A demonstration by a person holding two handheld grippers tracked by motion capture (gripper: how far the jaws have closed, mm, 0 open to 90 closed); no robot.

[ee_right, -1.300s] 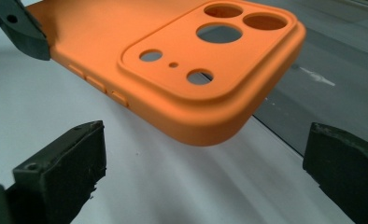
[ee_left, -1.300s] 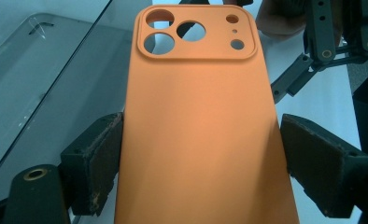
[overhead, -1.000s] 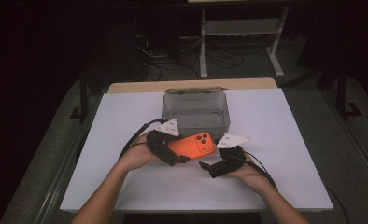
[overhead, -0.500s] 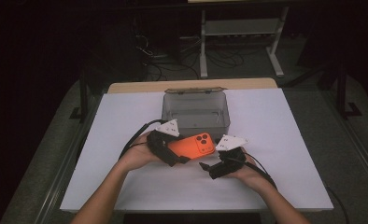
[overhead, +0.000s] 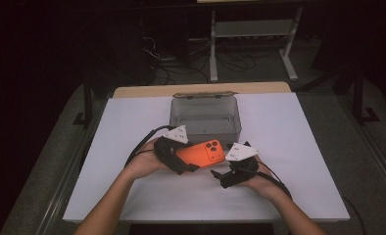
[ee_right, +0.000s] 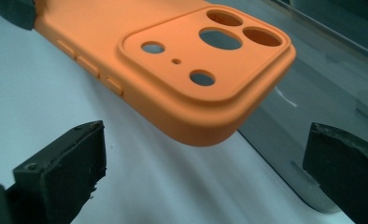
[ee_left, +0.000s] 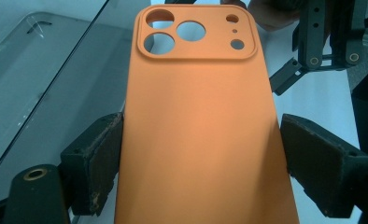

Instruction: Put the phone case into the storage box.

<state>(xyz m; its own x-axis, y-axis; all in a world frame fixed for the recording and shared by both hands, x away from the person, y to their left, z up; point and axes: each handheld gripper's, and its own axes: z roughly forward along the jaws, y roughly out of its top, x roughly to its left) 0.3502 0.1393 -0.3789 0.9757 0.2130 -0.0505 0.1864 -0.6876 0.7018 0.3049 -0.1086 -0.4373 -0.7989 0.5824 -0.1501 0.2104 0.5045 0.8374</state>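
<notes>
An orange phone case [overhead: 201, 152] with camera cutouts hangs just above the white table, its back facing up. My left gripper [overhead: 183, 159] is shut on it: in the left gripper view both black pads [ee_left: 95, 163] press the long sides of the case [ee_left: 201, 116]. My right gripper [overhead: 220, 177] sits just right of the case's camera end. In the right gripper view its jaws stand wide open [ee_right: 205, 177], and the camera corner of the case [ee_right: 182, 60] floats ahead of them, untouched.
A clear grey plastic box [overhead: 205, 115] stands open behind the case, close to it. The white table top [overhead: 303, 147] stretches to both sides. A dark floor, cables and a metal rack [overhead: 252, 39] lie beyond the far edge.
</notes>
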